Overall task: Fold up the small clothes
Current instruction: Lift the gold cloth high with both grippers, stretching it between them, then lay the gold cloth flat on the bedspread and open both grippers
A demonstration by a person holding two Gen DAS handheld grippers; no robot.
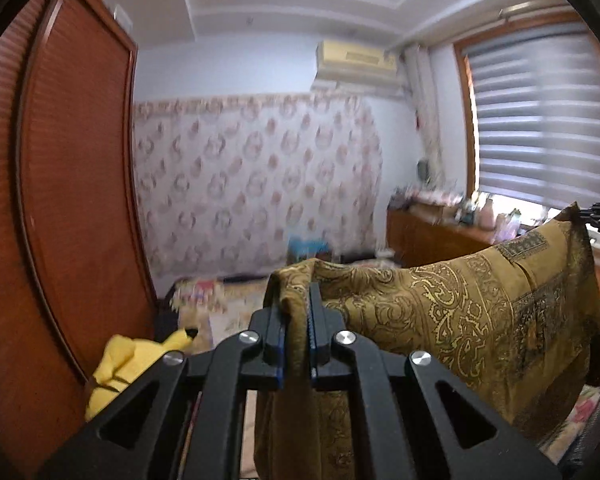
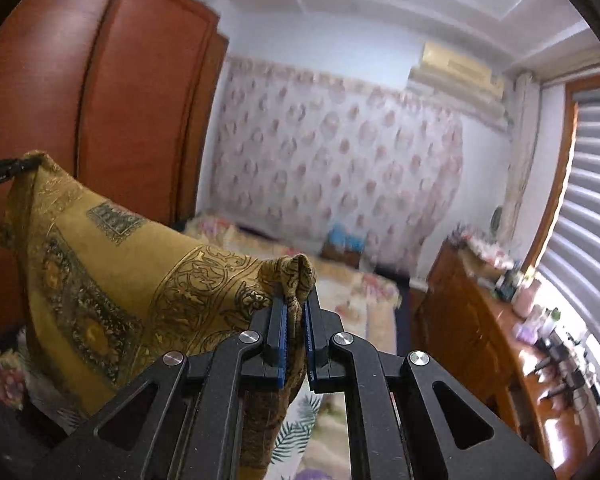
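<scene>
Left gripper [image 1: 298, 312], right gripper [image 2: 296, 308], pinching ochre paisley cloth [image 1: 460, 312] taut

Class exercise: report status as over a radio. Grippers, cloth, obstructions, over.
Left gripper shut on patterned cloth corner. Right gripper shut on the other corner. Cloth held up, stretched between both, above the bed. Nothing in the way.

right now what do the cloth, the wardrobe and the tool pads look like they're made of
Cloth: thin woven fabric, maybe silky, mustard with a dark paisley print; it drapes and bunches softly where the left tool and right tool pinch it.
Wardrobe: reddish-brown wood or wood veneer, with a slight sheen; the grain is blurred.
Pads: blue, ribbed, probably rubber or plastic.
</scene>
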